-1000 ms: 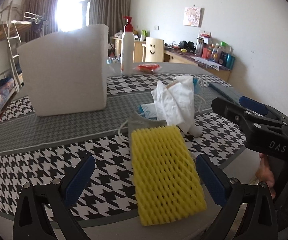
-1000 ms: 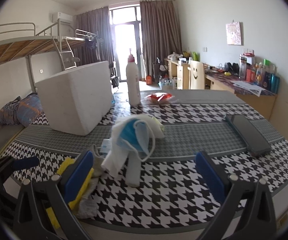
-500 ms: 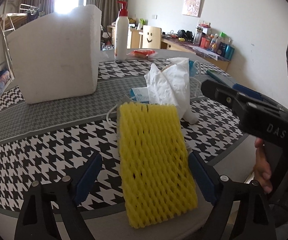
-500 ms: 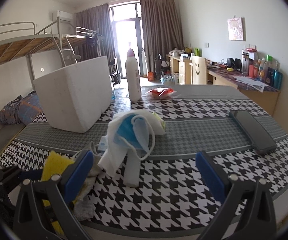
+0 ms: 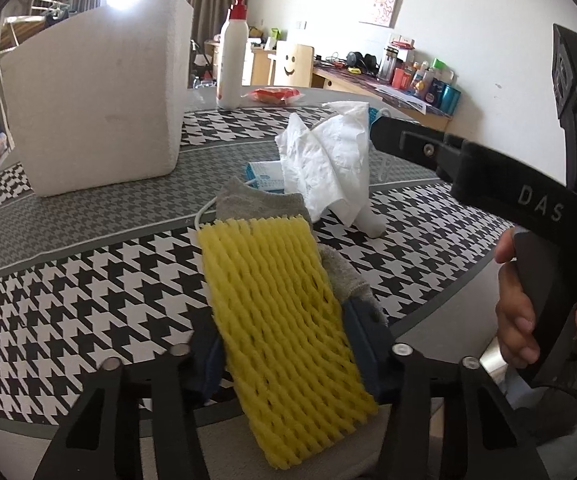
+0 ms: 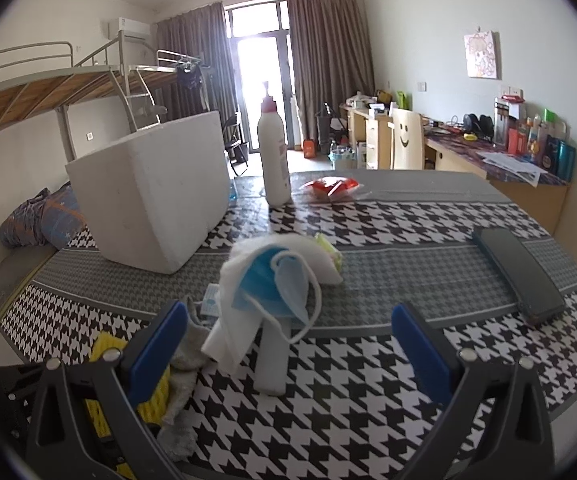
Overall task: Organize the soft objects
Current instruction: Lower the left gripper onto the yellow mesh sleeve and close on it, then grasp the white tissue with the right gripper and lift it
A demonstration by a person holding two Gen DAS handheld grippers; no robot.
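A yellow foam net [image 5: 276,304] lies over a grey sock [image 5: 256,200] at the table's near edge. My left gripper [image 5: 284,336] is closing on the net, and both blue pads touch its long sides. The right pad also touches the sock. A crumpled white tissue [image 5: 328,164] and a blue face mask [image 6: 272,280] are piled just beyond. My right gripper [image 6: 288,312] hovers open in front of that pile, with nothing between its fingers. Its finger [image 5: 408,140] reaches in from the right in the left wrist view, with a hand [image 5: 516,312] on its handle.
A white foam box [image 5: 92,108] stands at the back left of the houndstooth tablecloth [image 5: 68,300]. Behind it are a lotion bottle [image 5: 232,52] and a red packet [image 5: 274,94]. A black flat case [image 6: 516,276] lies on the right. A small blue-white packet [image 5: 264,174] sits beside the tissue.
The left gripper's jaws have come in from wide apart to the sides of the yellow net, and the gripper has tipped down a little. The right gripper has stayed where it was.
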